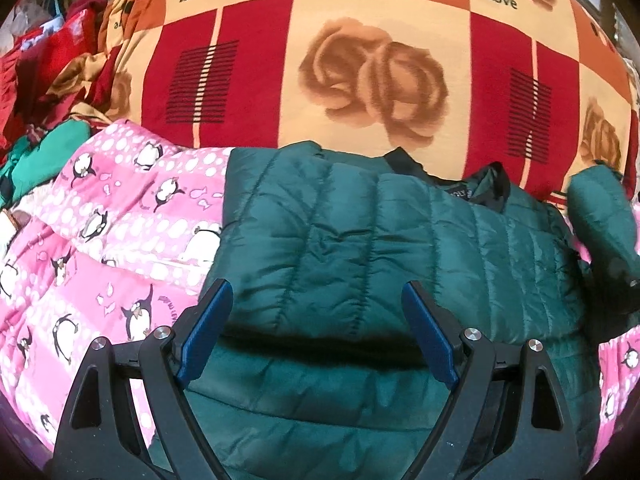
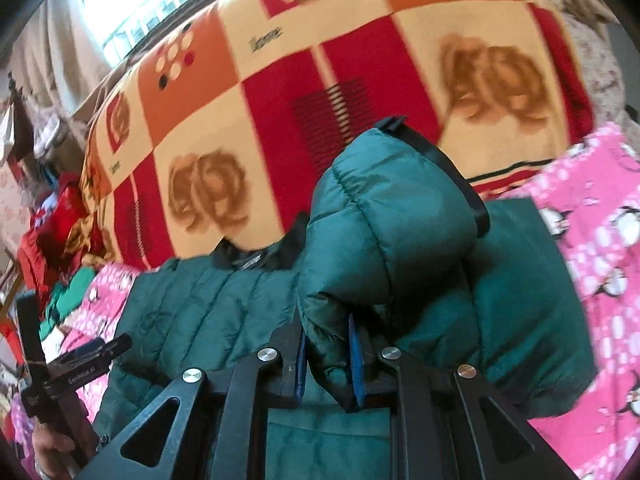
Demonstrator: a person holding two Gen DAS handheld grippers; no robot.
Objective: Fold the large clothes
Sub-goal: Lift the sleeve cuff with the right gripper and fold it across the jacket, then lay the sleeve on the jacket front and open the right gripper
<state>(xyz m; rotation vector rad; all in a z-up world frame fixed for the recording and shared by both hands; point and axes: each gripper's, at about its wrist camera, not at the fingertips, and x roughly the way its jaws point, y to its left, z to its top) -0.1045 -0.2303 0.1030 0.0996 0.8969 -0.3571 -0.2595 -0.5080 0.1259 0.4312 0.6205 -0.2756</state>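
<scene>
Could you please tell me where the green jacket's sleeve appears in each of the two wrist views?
Left wrist: the sleeve is at the far right edge, raised.
Right wrist: the sleeve fills the centre, clamped in the right gripper.
Shared landmark: the jacket's black collar.

Bed under checked blanket (image 1: 360,32); pink quilt (image 1: 100,248) lay on it at 8 o'clock, green jacket (image 1: 380,240) on top at 6.

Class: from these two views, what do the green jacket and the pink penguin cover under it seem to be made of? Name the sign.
Green jacket: probably thin synthetic shell with padding; it has a slight sheen, fine creases and puffy stitched channels.
Pink penguin cover: apparently printed, quilted fabric with a matte look; fibre cannot be told.
</scene>
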